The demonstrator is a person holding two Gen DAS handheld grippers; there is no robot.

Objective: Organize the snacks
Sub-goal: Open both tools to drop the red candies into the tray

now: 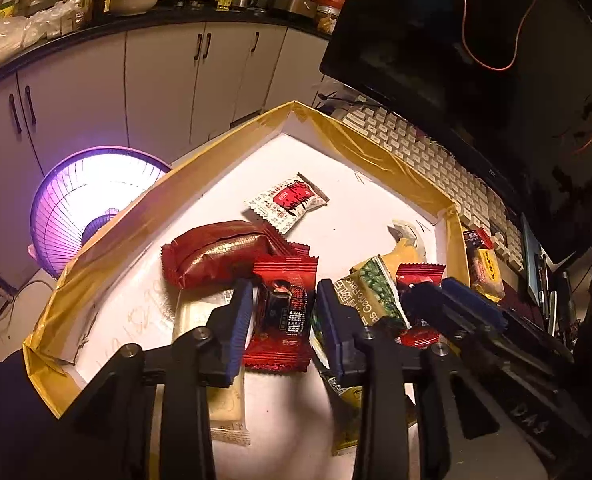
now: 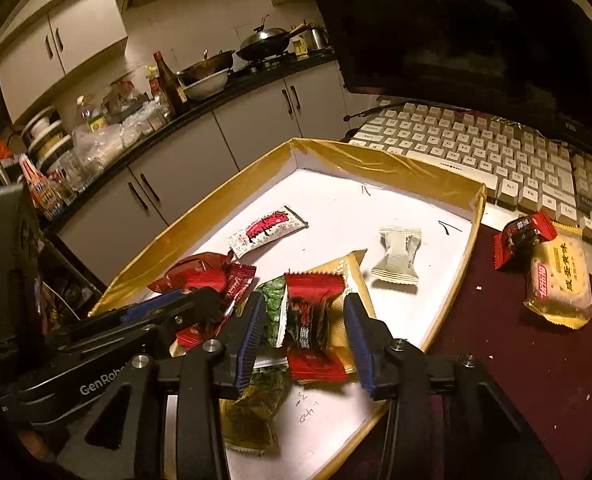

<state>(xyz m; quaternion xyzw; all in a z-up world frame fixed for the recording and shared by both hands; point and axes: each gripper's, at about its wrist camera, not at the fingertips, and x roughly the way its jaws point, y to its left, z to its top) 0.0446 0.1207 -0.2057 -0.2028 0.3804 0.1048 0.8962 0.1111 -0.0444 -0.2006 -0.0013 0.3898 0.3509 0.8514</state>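
Note:
A white box with gold-taped walls (image 1: 376, 148) (image 2: 396, 168) holds several snack packets. My left gripper (image 1: 284, 312) is open over a red-and-black packet (image 1: 284, 308) that lies between its fingers. My right gripper (image 2: 306, 320) is open around another red-and-black packet (image 2: 312, 320); it also shows in the left wrist view (image 1: 452, 304). A dark red bag (image 1: 220, 252), a white-and-red sachet (image 1: 288, 200) (image 2: 268, 228), a green pea packet (image 1: 372, 292) (image 2: 274, 304) and a white candy (image 2: 398, 254) lie in the box.
Outside the box, on the dark red table, lie a red packet (image 2: 524, 236) and a yellow cracker pack (image 2: 560, 280). A white keyboard (image 2: 476, 148) and a dark monitor (image 1: 476, 40) stand behind. A purple fan (image 1: 84, 200) glows at left. Kitchen cabinets lie beyond.

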